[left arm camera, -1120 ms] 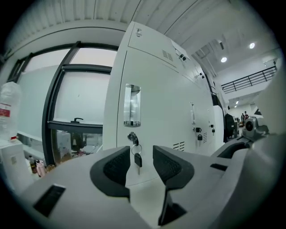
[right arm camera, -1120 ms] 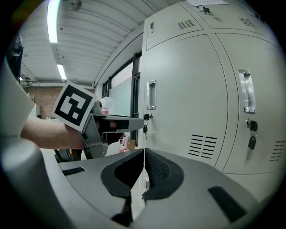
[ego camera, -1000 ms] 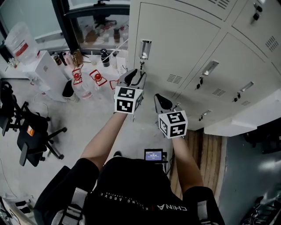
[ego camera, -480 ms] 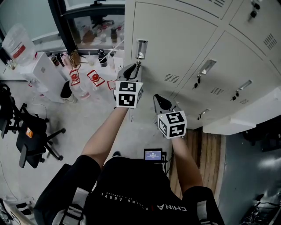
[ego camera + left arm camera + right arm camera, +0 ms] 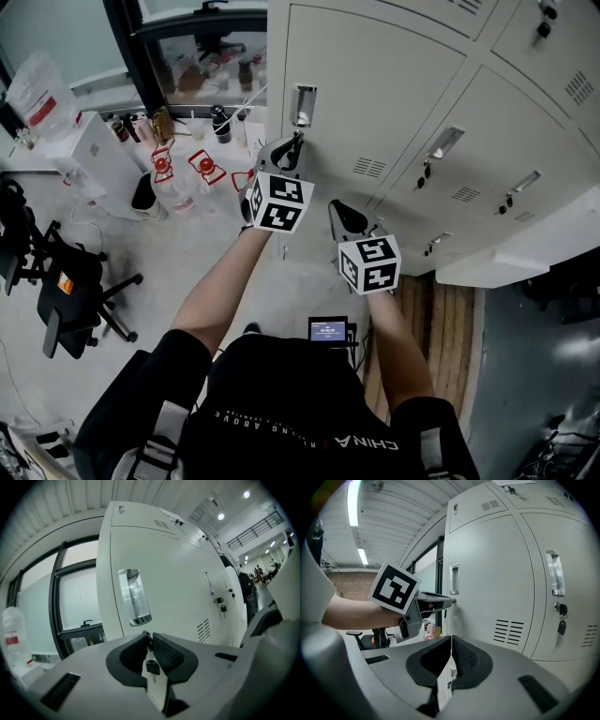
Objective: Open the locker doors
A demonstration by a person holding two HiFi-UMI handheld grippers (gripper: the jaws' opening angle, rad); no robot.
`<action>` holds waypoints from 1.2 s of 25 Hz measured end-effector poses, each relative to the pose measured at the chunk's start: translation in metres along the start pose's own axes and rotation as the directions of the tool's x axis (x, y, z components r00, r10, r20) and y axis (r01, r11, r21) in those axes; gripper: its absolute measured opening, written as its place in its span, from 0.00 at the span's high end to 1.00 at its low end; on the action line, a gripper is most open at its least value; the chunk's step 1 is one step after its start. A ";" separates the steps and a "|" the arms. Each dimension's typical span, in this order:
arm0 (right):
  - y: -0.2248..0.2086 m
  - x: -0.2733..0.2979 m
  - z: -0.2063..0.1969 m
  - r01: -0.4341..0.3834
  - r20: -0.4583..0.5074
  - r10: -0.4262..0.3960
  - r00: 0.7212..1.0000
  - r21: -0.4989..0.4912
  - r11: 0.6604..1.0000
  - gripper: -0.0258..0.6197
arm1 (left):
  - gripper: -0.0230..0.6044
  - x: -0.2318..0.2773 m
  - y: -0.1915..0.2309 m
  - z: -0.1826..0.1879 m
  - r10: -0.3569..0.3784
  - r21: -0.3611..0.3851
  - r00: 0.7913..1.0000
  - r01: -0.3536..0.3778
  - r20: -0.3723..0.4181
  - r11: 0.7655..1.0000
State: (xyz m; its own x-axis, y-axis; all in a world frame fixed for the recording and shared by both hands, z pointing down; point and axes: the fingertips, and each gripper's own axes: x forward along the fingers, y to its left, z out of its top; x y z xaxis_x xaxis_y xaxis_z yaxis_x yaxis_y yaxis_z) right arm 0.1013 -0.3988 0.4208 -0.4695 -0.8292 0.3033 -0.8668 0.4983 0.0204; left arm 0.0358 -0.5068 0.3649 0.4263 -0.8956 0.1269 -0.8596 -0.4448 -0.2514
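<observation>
1. Locker door (image 5: 375, 103): shut, leftmost of the row, next to the window (image 5: 202, 47). Recessed metal handle (image 5: 133, 597) near its left edge, lock w/ key (image 5: 149, 642) just below.
2. Left tool (image 5: 148, 636): jaws have just been closing & are now clenched on the key at the lock. A 2nd key (image 5: 153, 667) dangles under it.
3. Right tool (image 5: 451, 639): jaws together, nothing btwn them. We hold it lower & right of the left tool.
4. Neighbour doors (image 5: 487, 141): shut, keys hanging from locks.
5. Floor at left: bottles (image 5: 183, 173), office chair (image 5: 70, 300).
</observation>
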 end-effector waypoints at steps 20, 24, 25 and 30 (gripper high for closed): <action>0.002 0.002 0.009 -0.019 0.005 0.019 1.000 -0.010 1.000 0.91 | 0.88 -0.002 -0.013 -0.006 0.012 0.811 0.991 0.105 -0.137 0.576; 0.003 0.003 0.011 -0.018 0.006 0.018 1.000 -0.009 1.000 0.91 | 0.88 -0.002 -0.015 -0.008 0.023 0.886 0.987 0.130 -0.157 0.445; 0.003 0.003 0.012 -0.018 0.005 0.018 1.000 -0.009 1.000 0.91 | 0.88 -0.002 -0.016 -0.008 0.025 0.900 0.987 0.133 -0.158 0.416; 0.006 0.005 0.015 -0.022 0.000 0.022 1.000 -0.009 1.000 0.91 | 0.88 -0.003 -0.017 -0.011 0.034 0.946 0.985 0.154 -0.170 0.286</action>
State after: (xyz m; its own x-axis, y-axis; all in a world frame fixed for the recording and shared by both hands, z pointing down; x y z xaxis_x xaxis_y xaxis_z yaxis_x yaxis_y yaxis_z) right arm 0.0914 -0.4039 0.4083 -0.4884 -0.8181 0.3036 -0.8548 0.5185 0.0219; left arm 0.0462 -0.4967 0.3789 0.3428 -0.8967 0.2800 0.0862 -0.2668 -0.9599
